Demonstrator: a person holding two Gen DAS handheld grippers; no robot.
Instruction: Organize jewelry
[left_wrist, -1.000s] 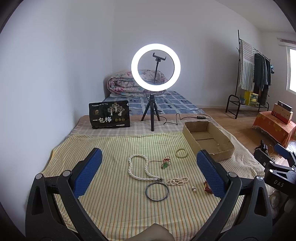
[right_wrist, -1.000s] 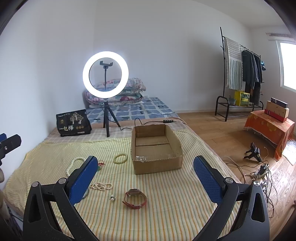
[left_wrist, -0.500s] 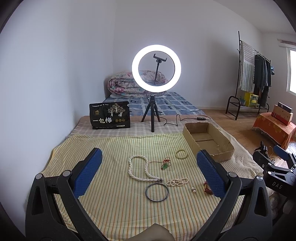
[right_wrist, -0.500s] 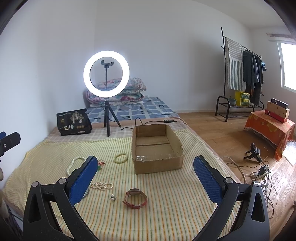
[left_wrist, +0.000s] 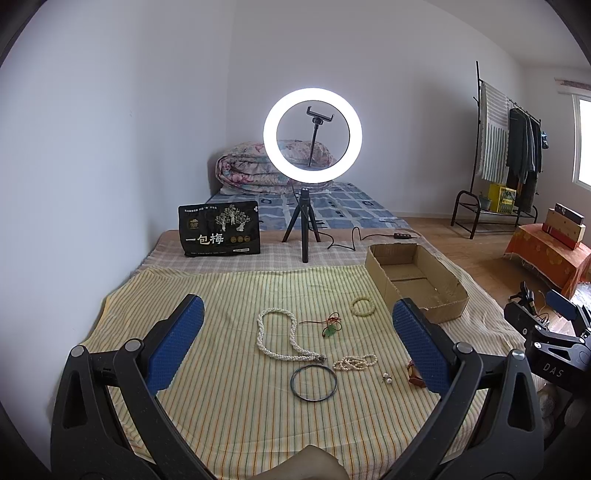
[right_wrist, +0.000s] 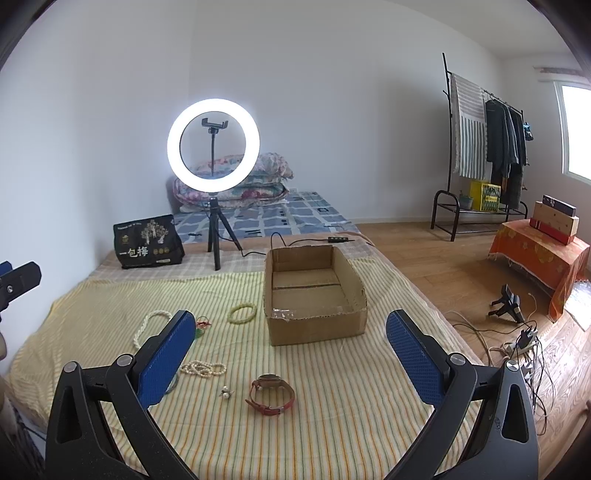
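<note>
Striped cloth (left_wrist: 229, 295) spread over a bed, bearing the jewelry. Left gripper (left_wrist: 297, 332): fingers spread wide, holding nothing, raised above the cloth's near half. Right gripper (right_wrist: 290, 341): fingers likewise wide apart and empty, raised above the cloth in front of the box. Box (right_wrist: 314, 325): open cardboard, nothing visible inside, standing on the cloth's right side. Pearl necklace (left_wrist: 275, 338): long twisted rope laid in a loop, left of centre. Red cord with green pendant (left_wrist: 330, 326): just right of the necklace. Pale bracelet (left_wrist: 362, 307): beaded ring near the box's near-left corner. Dark bangle (left_wrist: 313, 382): thin hoop, nearest item, just in front of the necklace's clasp end. Small pearl strand (left_wrist: 354, 362): bunched beside the bangle. Pearl earrings (right_wrist: 225, 393): small pair between the strand and the watch. Watch (right_wrist: 271, 393): red strap, lying on its side, well in front of the box. Ring light (right_wrist: 213, 144): lit, on a tripod behind the cloth. Black bag (right_wrist: 147, 242): standing left of the tripod.
</note>
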